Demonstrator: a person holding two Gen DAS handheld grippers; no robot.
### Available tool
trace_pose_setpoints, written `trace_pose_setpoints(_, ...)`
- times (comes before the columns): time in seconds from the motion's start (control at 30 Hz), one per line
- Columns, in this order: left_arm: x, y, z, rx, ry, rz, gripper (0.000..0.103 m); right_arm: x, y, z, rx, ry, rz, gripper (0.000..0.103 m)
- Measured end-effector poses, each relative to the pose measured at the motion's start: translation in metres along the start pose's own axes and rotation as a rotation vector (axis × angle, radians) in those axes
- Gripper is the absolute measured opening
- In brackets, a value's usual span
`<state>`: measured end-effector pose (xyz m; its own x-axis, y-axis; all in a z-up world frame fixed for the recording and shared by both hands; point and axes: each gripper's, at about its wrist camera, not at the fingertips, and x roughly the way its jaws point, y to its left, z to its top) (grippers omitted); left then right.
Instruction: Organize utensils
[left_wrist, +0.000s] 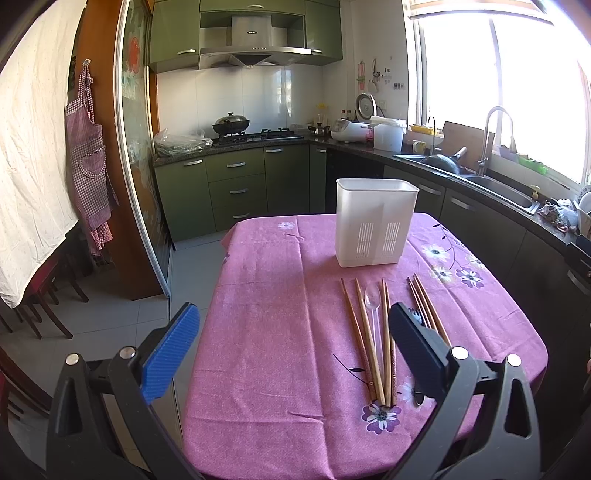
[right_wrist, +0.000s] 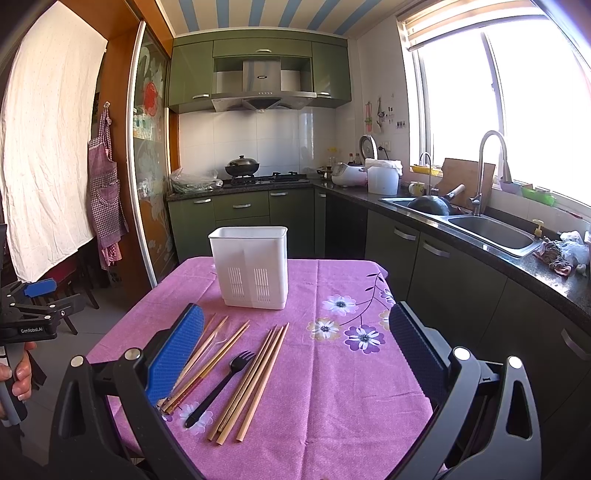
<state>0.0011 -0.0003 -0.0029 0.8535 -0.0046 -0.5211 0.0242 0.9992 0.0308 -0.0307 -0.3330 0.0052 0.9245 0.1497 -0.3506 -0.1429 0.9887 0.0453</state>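
Observation:
A white utensil holder (left_wrist: 375, 221) stands upright at the far side of the table; it also shows in the right wrist view (right_wrist: 251, 267). In front of it lie several wooden chopsticks (left_wrist: 369, 339) (right_wrist: 255, 376), a clear plastic spoon (left_wrist: 373, 301) and a black plastic fork (right_wrist: 221, 384). My left gripper (left_wrist: 293, 336) is open and empty above the table's near left part, left of the utensils. My right gripper (right_wrist: 295, 339) is open and empty above the near edge, with the chopsticks and fork between its fingers. The left gripper (right_wrist: 33, 295) also shows at the far left there.
The table wears a pink flowered cloth (left_wrist: 280, 332) (right_wrist: 332, 369). A dark counter with a sink (right_wrist: 491, 229) and tap runs along the right. Green cabinets (left_wrist: 236, 184) and a stove stand behind. Chairs (left_wrist: 40, 306) stand on the left floor.

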Motion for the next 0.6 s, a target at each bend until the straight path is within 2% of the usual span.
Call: trace_pose_setpoints(0.6,0.0009,-0.0016,-0.0001,0.005,0.0,-0.001,0.097,0.0006,0.0004,-0.0018,-0.001,-0.001,0.0,0.099)
